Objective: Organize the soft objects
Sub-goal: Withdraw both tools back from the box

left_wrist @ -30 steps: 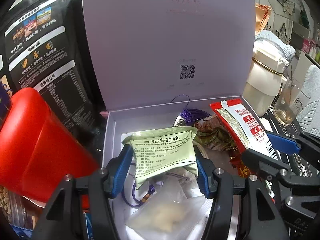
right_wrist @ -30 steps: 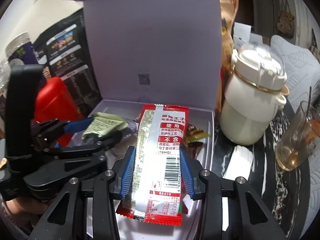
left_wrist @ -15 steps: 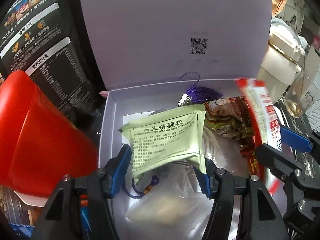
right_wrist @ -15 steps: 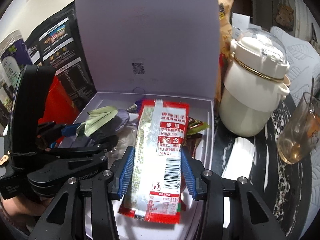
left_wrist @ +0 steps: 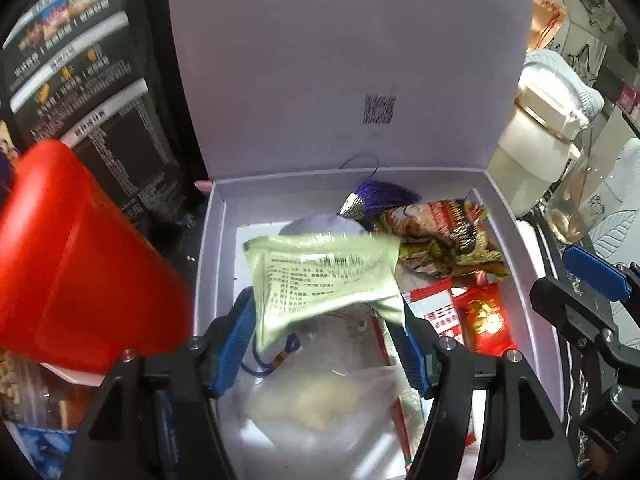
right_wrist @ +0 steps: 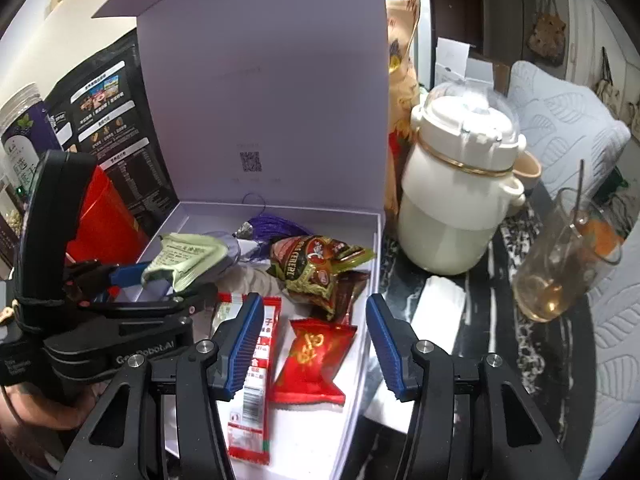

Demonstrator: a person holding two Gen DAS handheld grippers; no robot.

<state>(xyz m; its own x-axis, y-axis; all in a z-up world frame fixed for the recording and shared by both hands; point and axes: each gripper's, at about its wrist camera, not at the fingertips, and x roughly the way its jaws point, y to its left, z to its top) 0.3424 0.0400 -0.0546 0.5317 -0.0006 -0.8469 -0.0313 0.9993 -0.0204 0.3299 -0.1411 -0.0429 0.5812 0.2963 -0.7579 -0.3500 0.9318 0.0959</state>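
An open lilac box [left_wrist: 216, 240] [right_wrist: 280, 210] holds several soft packets. My left gripper [left_wrist: 324, 320] [right_wrist: 128, 276] hangs over the box's left half, jaws opening. A pale green sachet [left_wrist: 328, 276] [right_wrist: 184, 254] sits tilted and blurred between its fingers, loose rather than pinched. My right gripper [right_wrist: 312, 356] [left_wrist: 592, 276] is open over the box's right half, jaws still widening. A long red packet [right_wrist: 256, 400] [left_wrist: 436, 312] lies flat in the box under its left finger. A small red candy packet [right_wrist: 312, 360] [left_wrist: 486, 320] lies below the gap.
A cereal packet [right_wrist: 316, 264], a purple tassel [right_wrist: 272, 226] and a clear bag [left_wrist: 320, 400] also lie inside. A red container [left_wrist: 80, 260] and a black pouch [left_wrist: 100, 100] crowd the box's left side. On the right stand a white pot [right_wrist: 460, 192] and a glass with a spoon [right_wrist: 560, 268].
The right gripper has let go of the long red packet, which now lies in the box. Both pairs of jaws have widened. The green sachet has tipped over in the left gripper.
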